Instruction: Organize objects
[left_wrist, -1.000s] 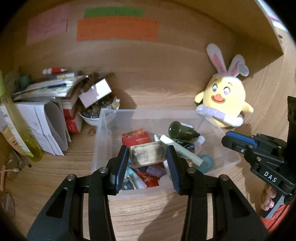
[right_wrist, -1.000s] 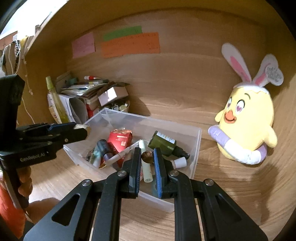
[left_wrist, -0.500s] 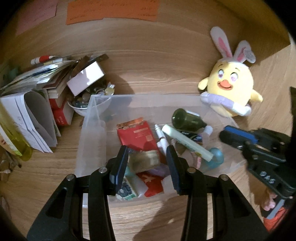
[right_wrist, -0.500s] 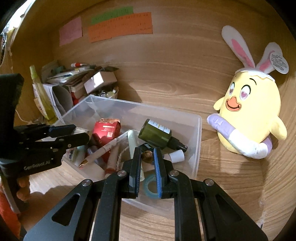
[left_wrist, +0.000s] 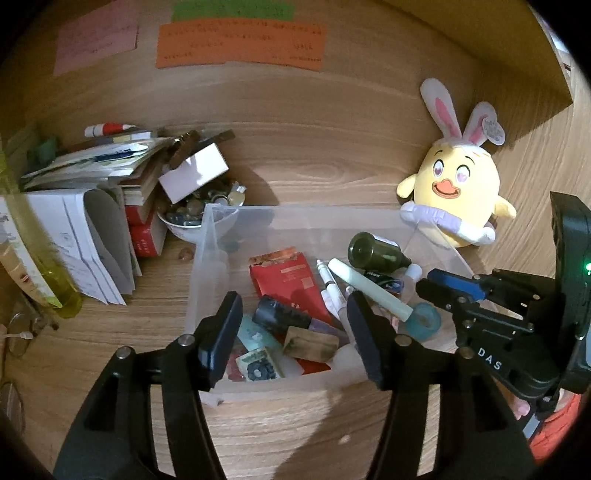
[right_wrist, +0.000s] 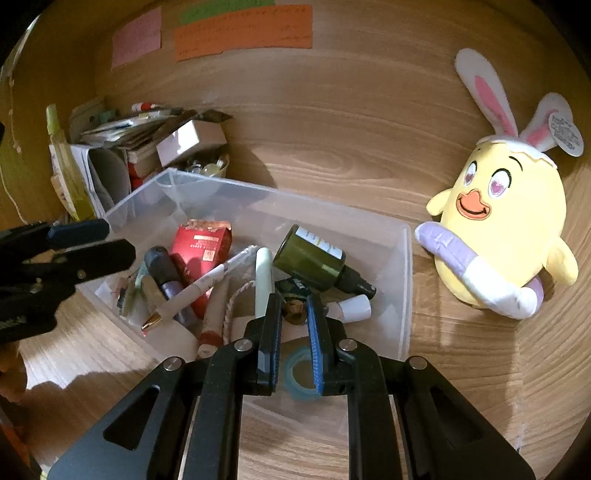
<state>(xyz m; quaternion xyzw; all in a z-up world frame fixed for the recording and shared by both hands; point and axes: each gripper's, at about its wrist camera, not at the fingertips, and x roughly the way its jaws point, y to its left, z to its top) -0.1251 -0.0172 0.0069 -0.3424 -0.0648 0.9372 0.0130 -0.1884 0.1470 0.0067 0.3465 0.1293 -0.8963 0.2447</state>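
Left gripper (left_wrist: 293, 334) is opening over the bin (left_wrist: 207, 258), nothing pressed between its jaws; a small block (left_wrist: 311, 343) lies loose just below, long axis running 10 to 4 o'clock. Right gripper (right_wrist: 292, 325) is clamped on a small brown knob (right_wrist: 294, 312) above the bin's near-right corner. Free floor shows at its 1 o'clock, by the white cap (right_wrist: 352, 309); the wall stands close at 3.

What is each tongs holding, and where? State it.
Left tongs: nothing; jaws opening, the wooden block lies free in the bin. Right tongs: a small brown object, pinched at the fingertips.
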